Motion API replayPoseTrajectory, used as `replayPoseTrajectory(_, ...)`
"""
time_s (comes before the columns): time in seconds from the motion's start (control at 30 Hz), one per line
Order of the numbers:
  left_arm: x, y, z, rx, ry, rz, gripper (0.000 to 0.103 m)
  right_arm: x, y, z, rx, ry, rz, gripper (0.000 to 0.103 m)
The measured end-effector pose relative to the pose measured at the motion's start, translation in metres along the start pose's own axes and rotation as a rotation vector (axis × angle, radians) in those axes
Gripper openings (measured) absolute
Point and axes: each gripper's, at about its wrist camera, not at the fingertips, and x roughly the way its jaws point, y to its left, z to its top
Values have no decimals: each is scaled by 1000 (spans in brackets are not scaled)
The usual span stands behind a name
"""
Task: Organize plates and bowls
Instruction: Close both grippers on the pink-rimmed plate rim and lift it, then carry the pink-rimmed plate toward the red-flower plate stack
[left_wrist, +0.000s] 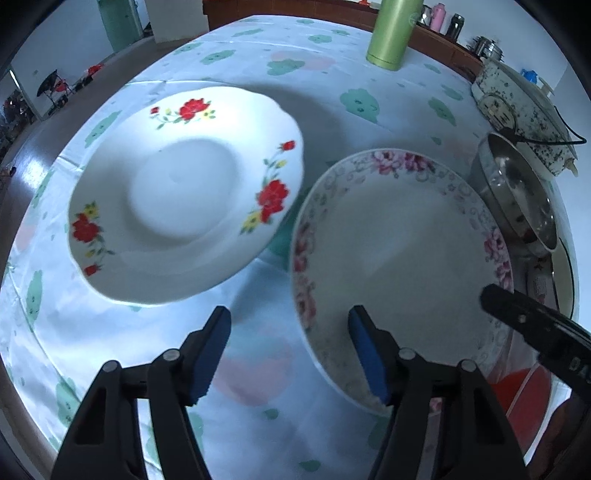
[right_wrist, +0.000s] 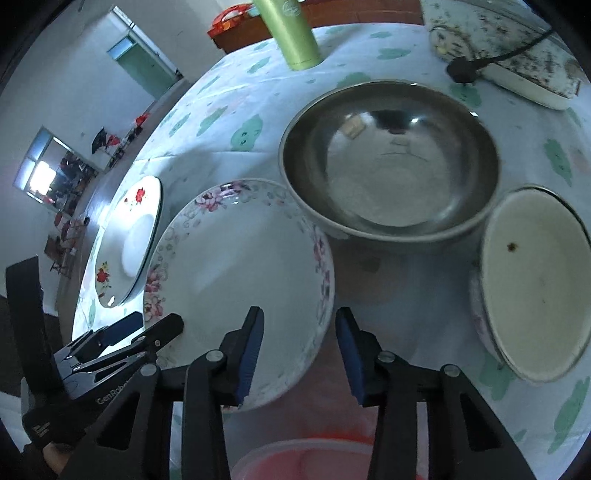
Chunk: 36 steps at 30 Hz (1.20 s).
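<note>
Two grippers bracketing pink-flowered plate (right_wrist: 240, 273) rims: left gripper (left_wrist: 291, 354) fingers wide, right gripper (right_wrist: 299, 354) narrower, neither gripping yet; probably lift.

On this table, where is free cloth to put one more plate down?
Free cloth lies behind the red-flower plate, toward the green bottle, and in front of that plate near the left gripper. Crowded: the pink-flower plate, steel bowl and enamel bowl sit close together.
</note>
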Motion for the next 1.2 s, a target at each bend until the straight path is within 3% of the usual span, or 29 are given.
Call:
replayPoseTrajectory(0.13, 3, -3, 3, 9, -1, -30, 58, 12, -3, 5, 10, 35, 14, 35)
replayPoseTrajectory(0.23, 0, 3, 7, -21, 2, -55, 40, 15, -1, 8, 1, 46, 21, 33)
replayPoseTrajectory(0.27, -1, 6, 7, -30, 4, -59, 39, 16, 0, 9, -6, 48, 20, 33)
replayPoseTrajectory(0.47, -16, 20, -1, -44, -26, -46, 44, 19, 0, 11, -20, 57, 26, 32)
replayPoseTrajectory(0.8, -30, 30, -3, -119, -58, -39, 42, 21, 0, 14, -35, 62, 38, 32)
replayPoseTrajectory(1.2, 3, 9, 4, -83, 27, -141, 42, 16, -6, 13, -47, 56, 45, 32)
